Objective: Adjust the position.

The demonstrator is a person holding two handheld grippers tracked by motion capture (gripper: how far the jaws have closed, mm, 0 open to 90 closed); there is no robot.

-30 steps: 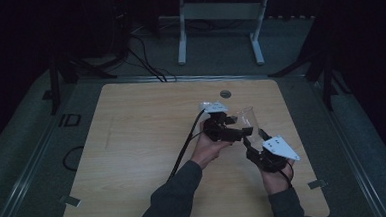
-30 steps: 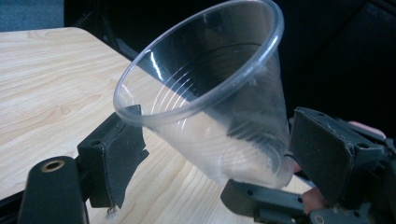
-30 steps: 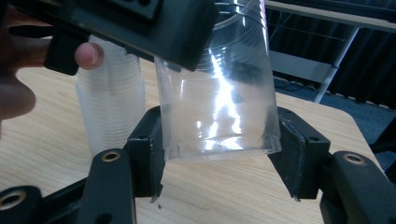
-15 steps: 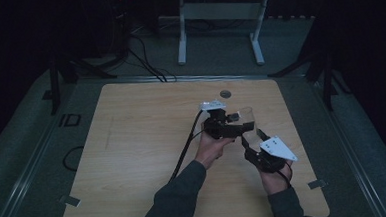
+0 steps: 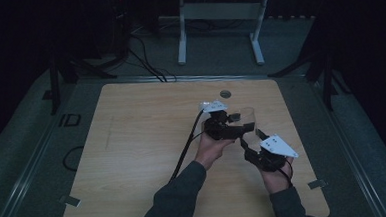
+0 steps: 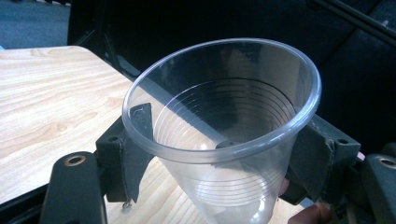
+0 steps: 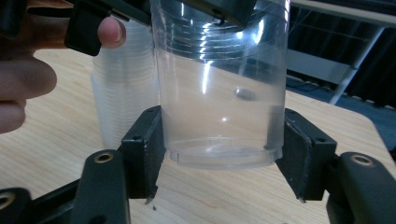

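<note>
A clear plastic cup (image 6: 224,140) is pinched near its rim by the left claw (image 6: 224,158), lifted off the stack of clear cups (image 7: 122,98) at left of the right gripper view; the right claw (image 7: 224,154) is spread around its base, not yet closed.

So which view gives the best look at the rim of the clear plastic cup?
The left gripper view: the clear plastic cup tilts toward the camera, showing its whole round rim between the left gripper jaws. The right gripper view shows its side wall and base, rim cut off. The high view shows a faint outline.

No legible txt, labels, brands or nos. anywhere; cup (image 6: 224,140) plain, unmarked.
</note>
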